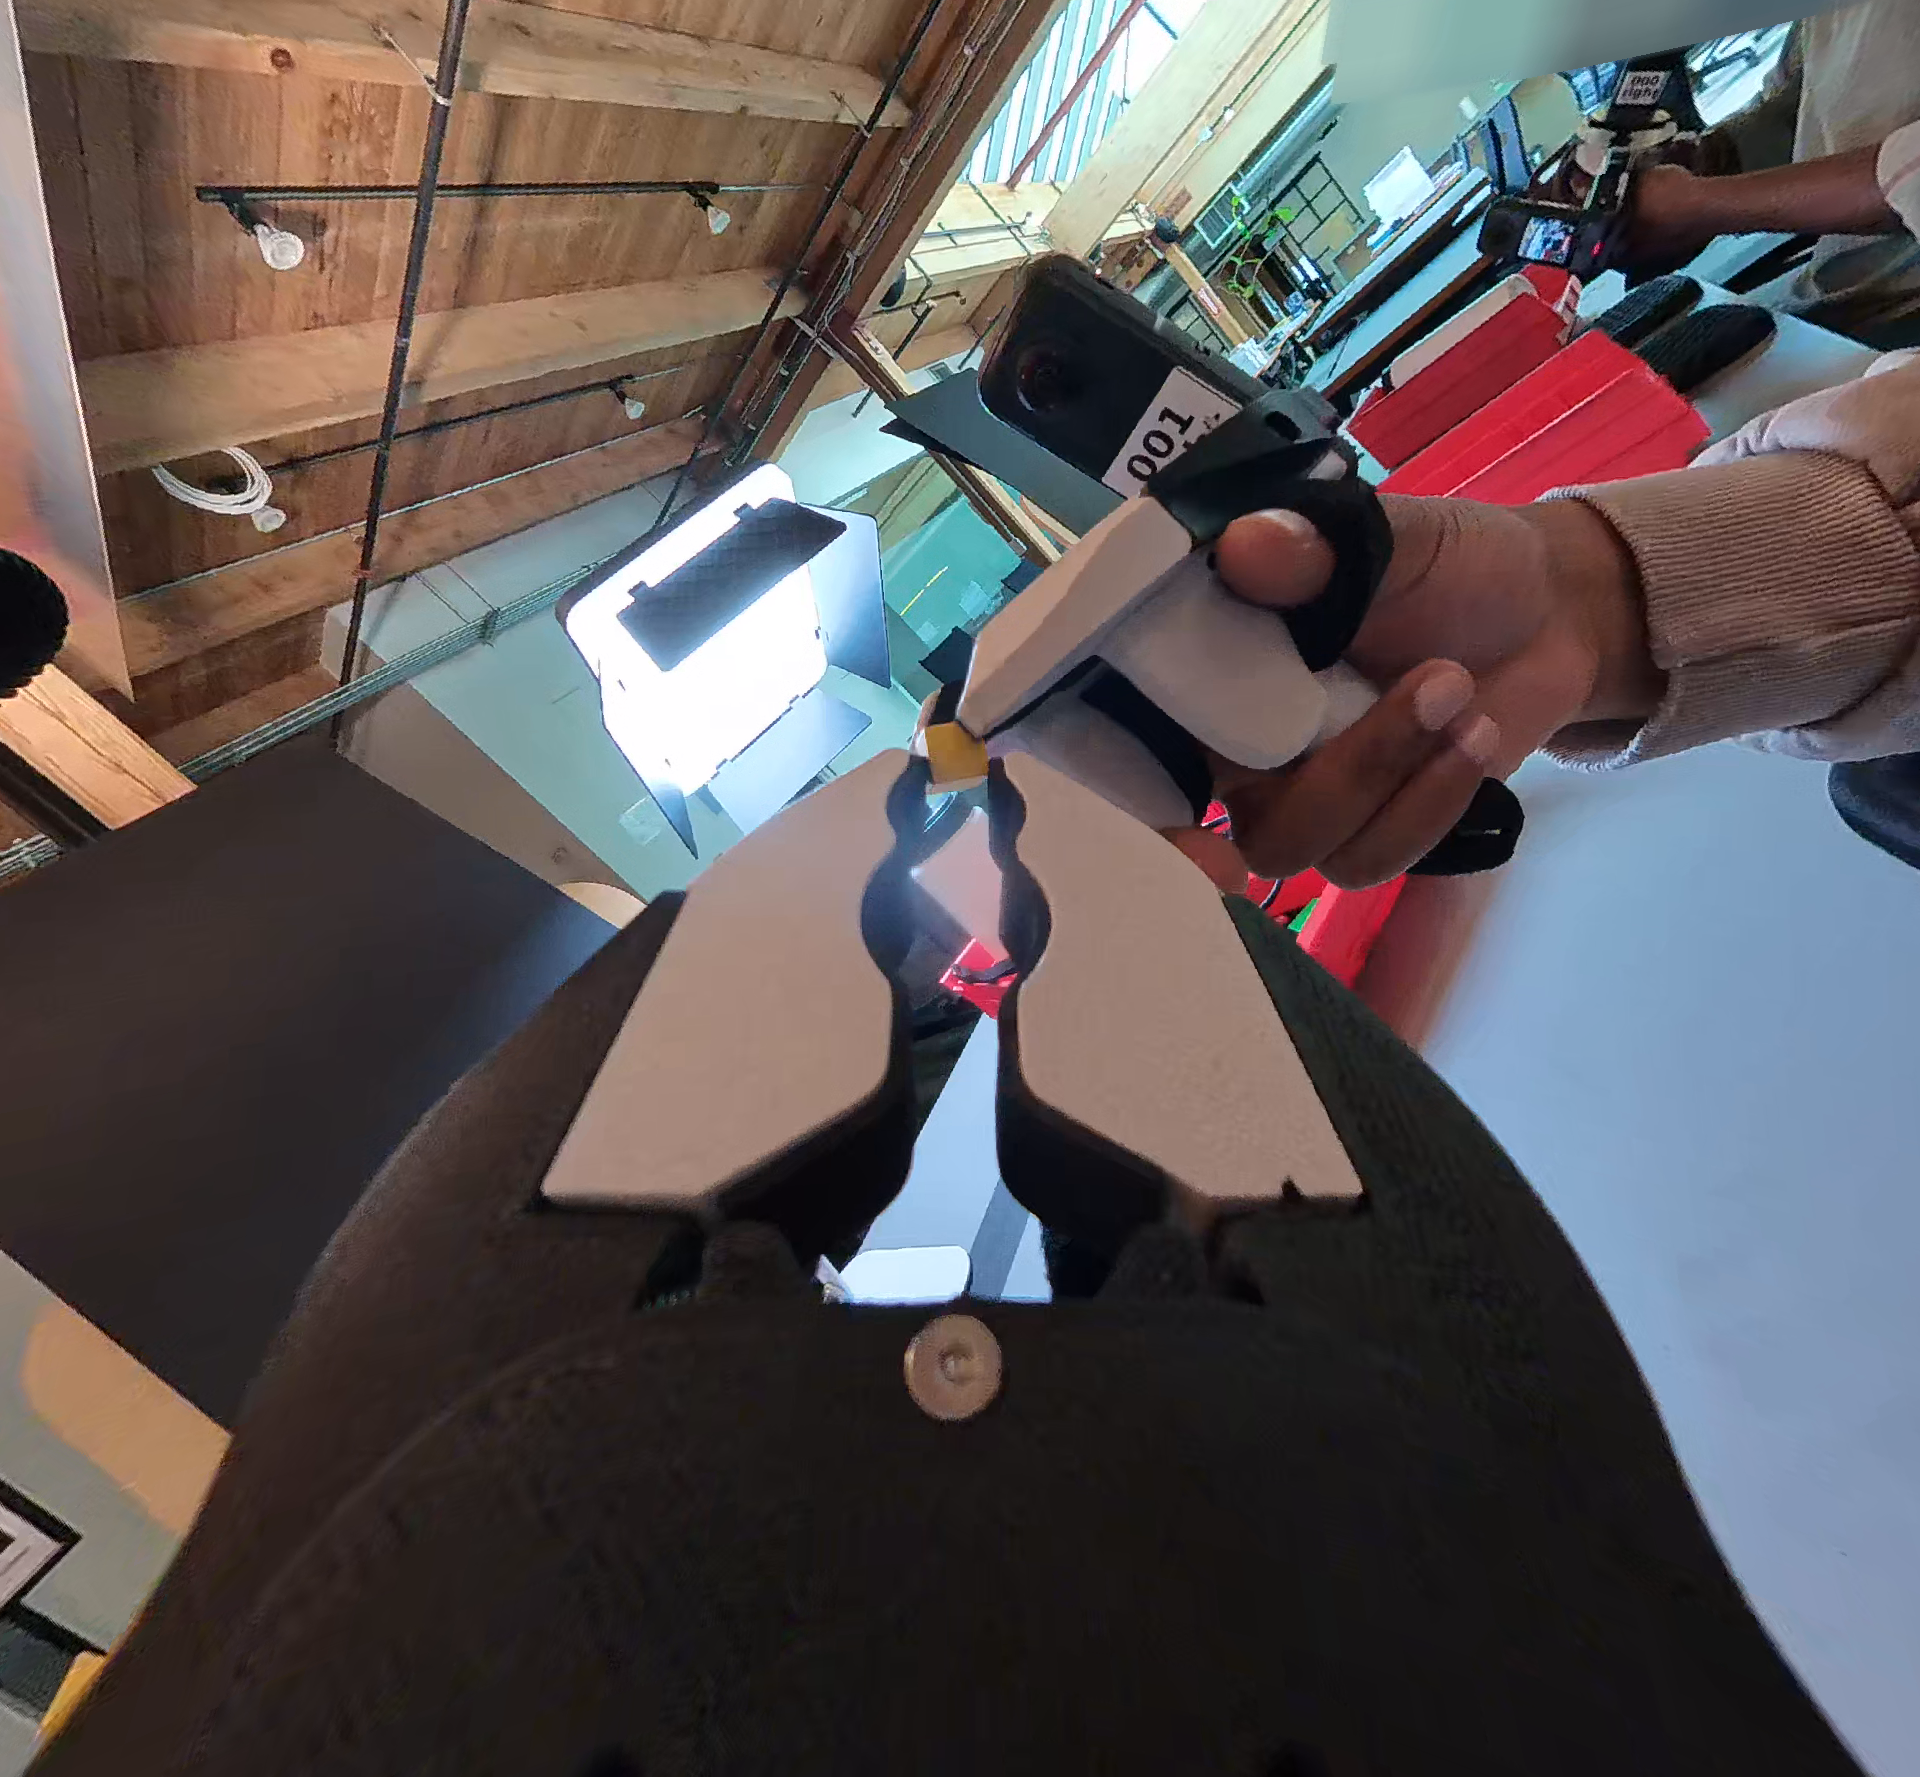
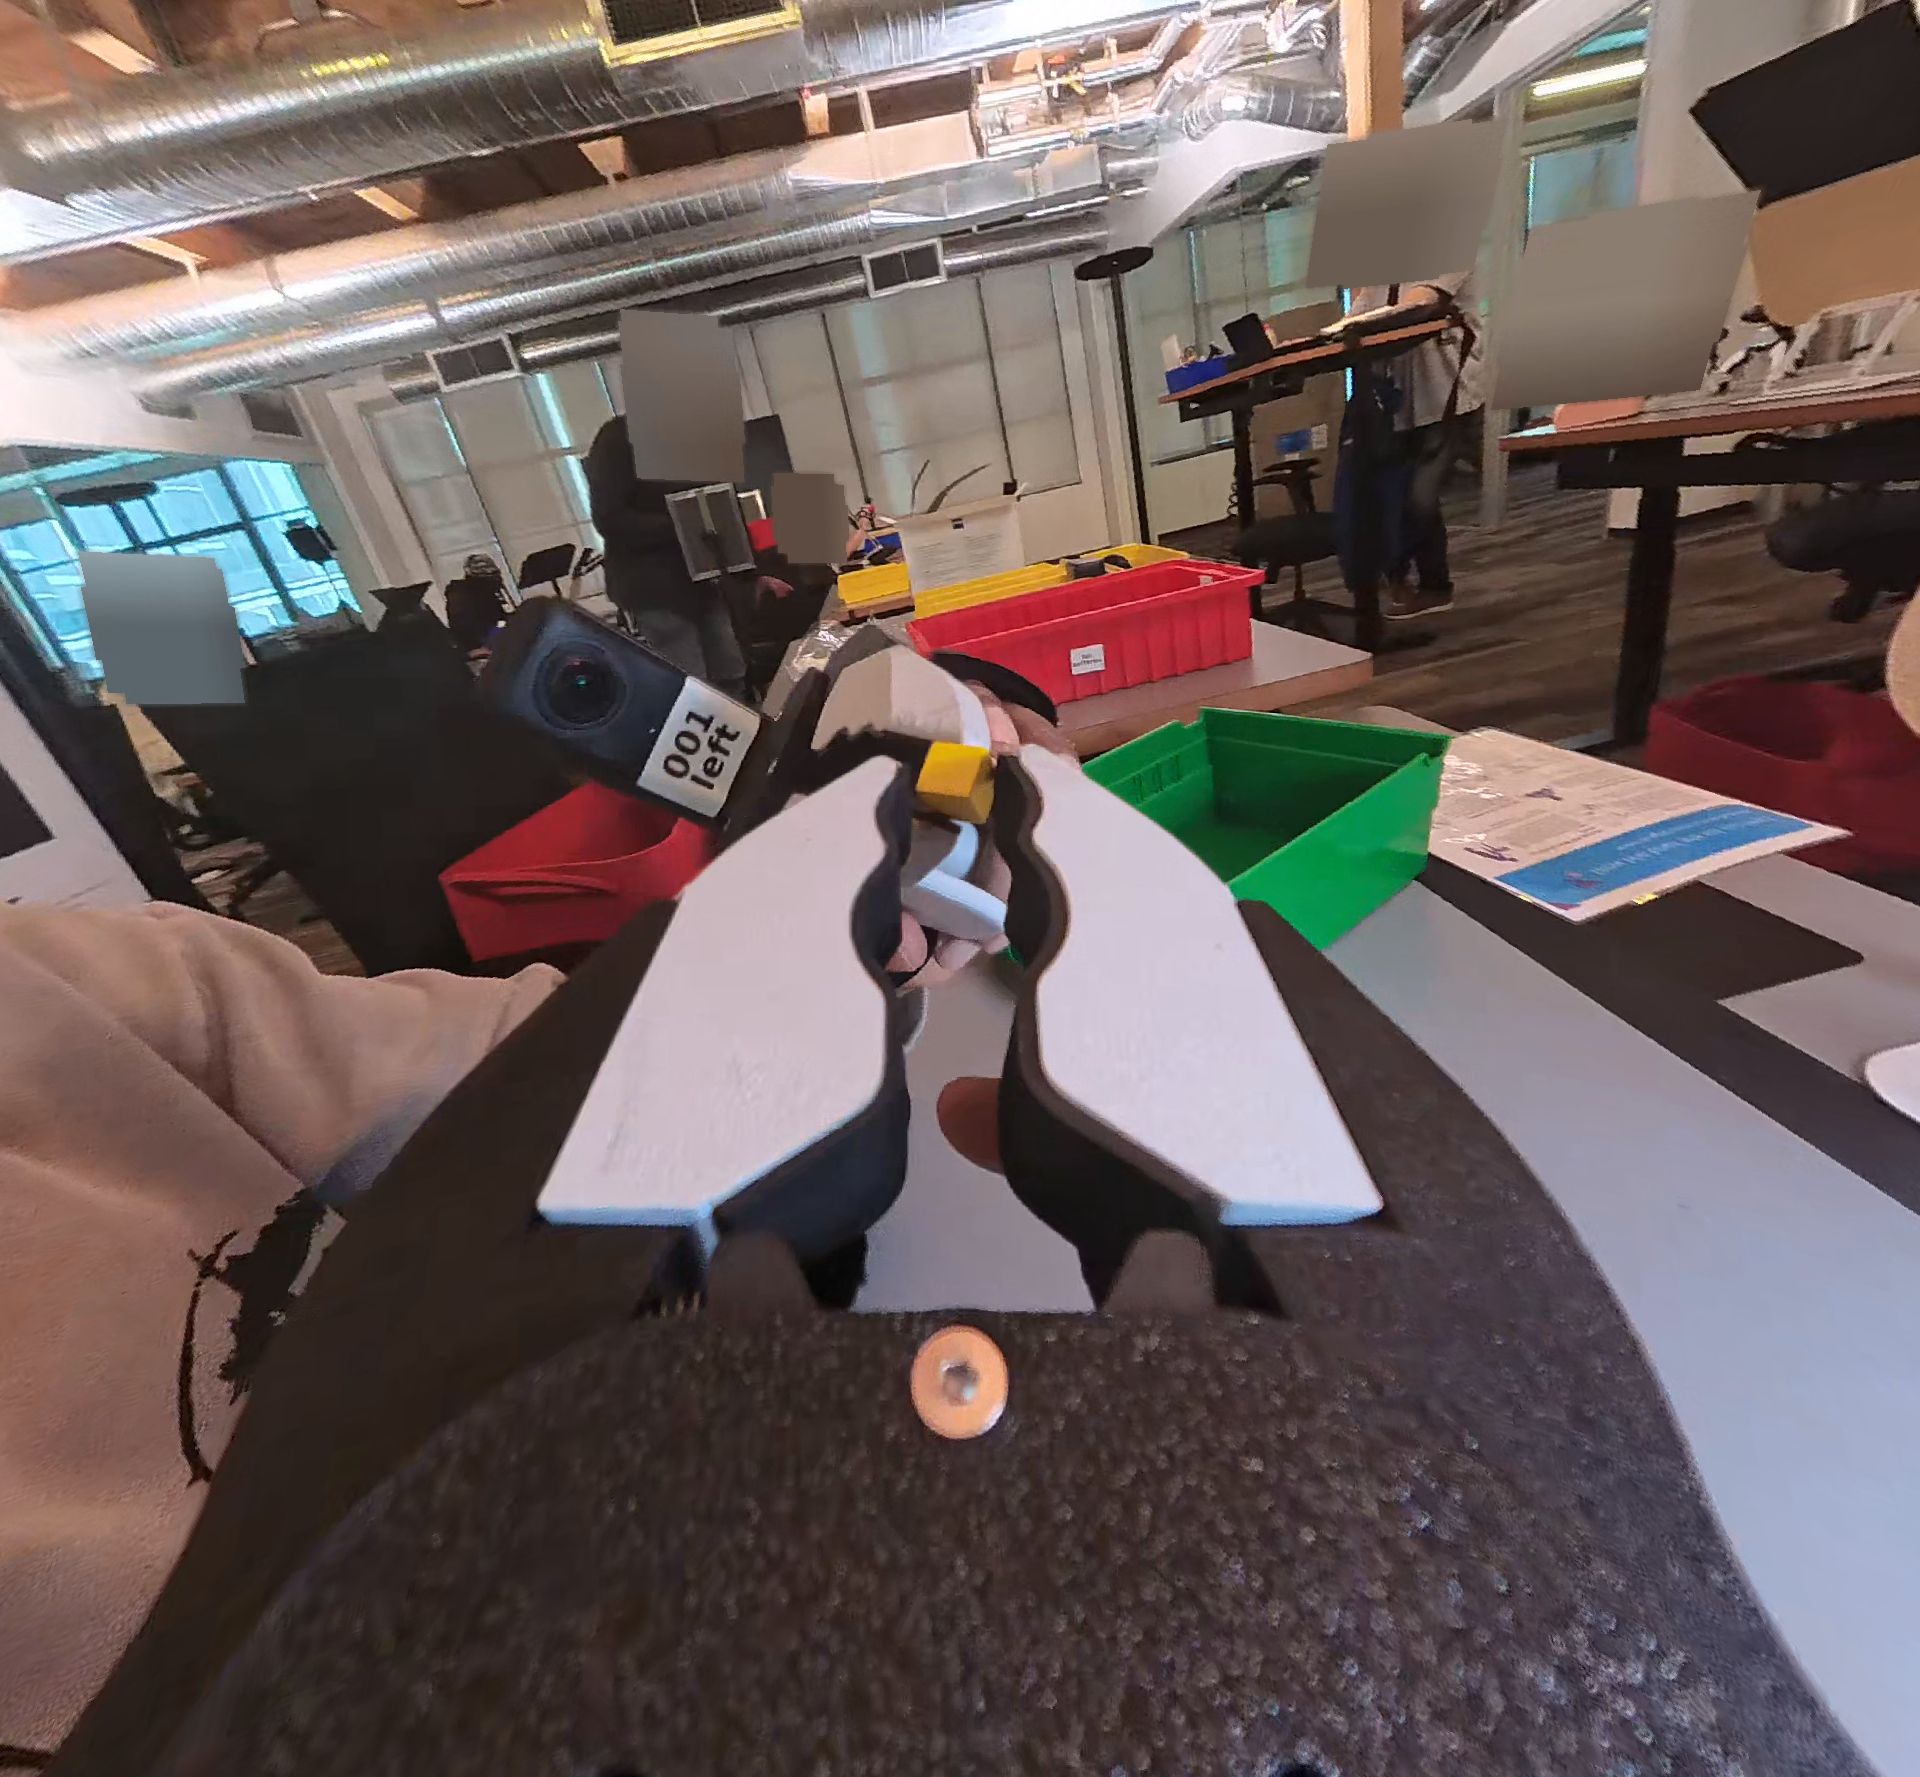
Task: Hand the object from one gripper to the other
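Evidently mid-transfer, the yellow block sat between the fingertips of both the left gripper and the right gripper. Each gripper met the block tip-on from opposite sides, narrowed to its width and apparently clamping it.

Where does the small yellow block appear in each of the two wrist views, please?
Left wrist view: yellow block at centre, just above this hand-held gripper's fingertips, at the other's tips.
Right wrist view: yellow block at centre, between this hand-held gripper's fingertips.
Shared landmark: the grey tabletop.
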Demonstrator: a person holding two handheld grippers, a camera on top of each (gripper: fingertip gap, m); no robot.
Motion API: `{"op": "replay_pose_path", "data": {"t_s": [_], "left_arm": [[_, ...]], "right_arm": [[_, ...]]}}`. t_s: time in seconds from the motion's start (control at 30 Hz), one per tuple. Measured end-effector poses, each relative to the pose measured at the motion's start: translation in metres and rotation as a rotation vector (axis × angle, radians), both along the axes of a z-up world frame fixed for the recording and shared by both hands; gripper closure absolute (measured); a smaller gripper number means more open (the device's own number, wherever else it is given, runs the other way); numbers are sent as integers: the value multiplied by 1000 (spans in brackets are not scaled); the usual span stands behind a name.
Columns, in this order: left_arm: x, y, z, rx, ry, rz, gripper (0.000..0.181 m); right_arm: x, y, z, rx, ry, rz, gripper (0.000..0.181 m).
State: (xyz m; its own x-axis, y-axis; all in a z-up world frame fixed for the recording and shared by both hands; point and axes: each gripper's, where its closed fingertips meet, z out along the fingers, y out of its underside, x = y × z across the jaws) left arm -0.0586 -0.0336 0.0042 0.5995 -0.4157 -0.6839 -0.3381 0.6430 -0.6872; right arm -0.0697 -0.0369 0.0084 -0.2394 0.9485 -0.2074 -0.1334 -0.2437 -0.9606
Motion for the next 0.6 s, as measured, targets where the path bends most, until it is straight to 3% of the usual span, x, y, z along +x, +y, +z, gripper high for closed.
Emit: {"op": "replay_pose_path", "data": {"t_s": [0.13, 0.23, 0.37, 0.47, 0.6], "left_arm": [[0, 1, -1, 7, 9, 11, 170], [0, 0, 1, -109, -75, -76, 169], [-2, -3, 9, -450, -307, -348, 158], [-6, -8, 18, -601, -443, -518, 157], [3, -8, 8, -722, -407, -539, 154]], "right_arm": [[0, 1, -1, 67, -11, -40, 169], [3, 3, 1, 214, -3, -112, 170], [9, 1, 6, 619, 40, -313, 170], [9, 1, 5, 924, 25, -465, 170], [6, -1, 3, 1188, 19, -603, 170]]}}
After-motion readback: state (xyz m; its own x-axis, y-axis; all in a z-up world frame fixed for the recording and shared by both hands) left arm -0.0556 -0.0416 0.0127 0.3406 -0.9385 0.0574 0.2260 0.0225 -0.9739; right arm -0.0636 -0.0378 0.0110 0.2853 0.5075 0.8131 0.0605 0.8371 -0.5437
